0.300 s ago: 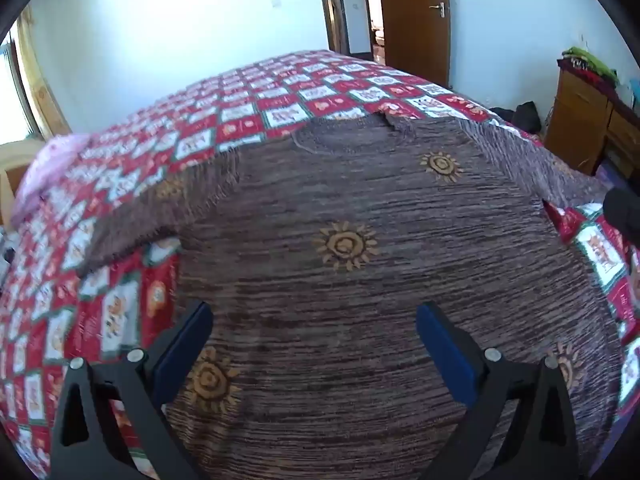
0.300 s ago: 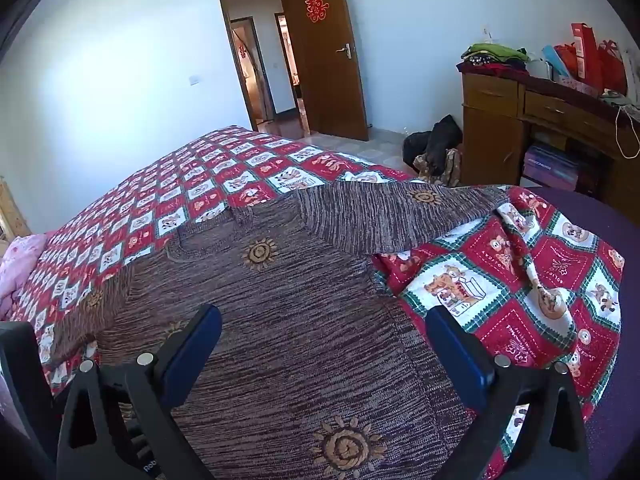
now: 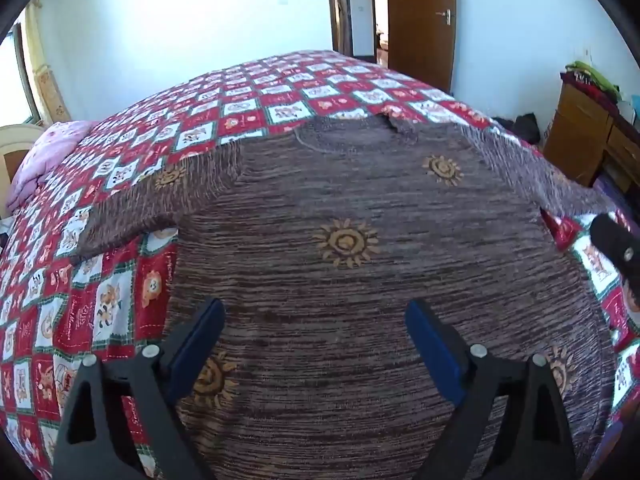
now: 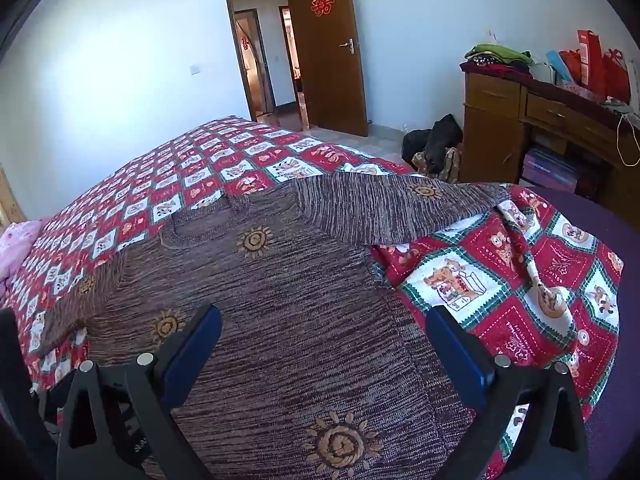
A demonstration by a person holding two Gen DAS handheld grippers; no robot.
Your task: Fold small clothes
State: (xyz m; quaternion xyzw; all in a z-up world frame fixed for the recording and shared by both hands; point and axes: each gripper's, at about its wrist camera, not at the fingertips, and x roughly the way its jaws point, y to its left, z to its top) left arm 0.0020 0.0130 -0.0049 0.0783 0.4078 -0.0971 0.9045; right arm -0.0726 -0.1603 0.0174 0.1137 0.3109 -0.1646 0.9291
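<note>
A brown knitted sweater [image 3: 360,248] with orange sun motifs lies flat on the bed, neck away from me, both sleeves spread out. It also shows in the right wrist view [image 4: 280,288]. My left gripper [image 3: 316,320] is open and empty, hovering above the sweater's lower body. My right gripper [image 4: 324,328] is open and empty above the sweater's lower right side, its right finger near the hem edge. The right sleeve [image 4: 400,204] stretches toward the bed's right edge. The right gripper's tip [image 3: 616,244] shows at the right of the left wrist view.
The red, white and green patterned quilt [image 3: 280,100] covers the bed. A pink blanket [image 3: 48,152] lies at the far left. A wooden dresser [image 4: 520,120] with piled clothes and bags stands at the right. Dark bags [image 4: 436,144] sit on the floor by an open door [image 4: 324,48].
Both views are nearly the same as before. The right gripper's tip sits a little higher at the right edge of the left wrist view.
</note>
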